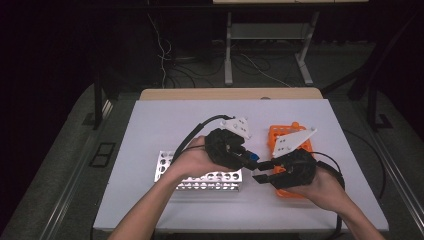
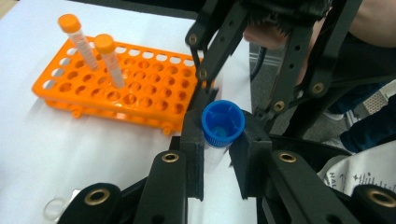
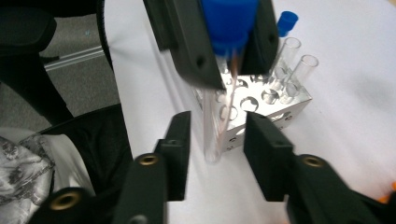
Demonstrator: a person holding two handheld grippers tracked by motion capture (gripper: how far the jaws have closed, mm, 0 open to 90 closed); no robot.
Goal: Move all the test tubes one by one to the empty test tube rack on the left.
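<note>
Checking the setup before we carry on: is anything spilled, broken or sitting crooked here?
Nothing looks spilled or broken. The two orange-capped tubes lean in the orange rack rather than standing straight. The left gripper is shut on the blue-capped tube, and the right gripper is open around its lower end.

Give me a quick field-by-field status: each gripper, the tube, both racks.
left gripper: shut on blue-capped tube, held just below the cap
right gripper: open, jaws either side of the tube's lower end, not touching
blue-capped tube: clear, held in the air between the two racks
orange rack: on the table, two orange-capped tubes standing in it
metal rack: on the table, holds open clear tubes and one blue-capped one
handover: looks about to happen, not yet done
</note>
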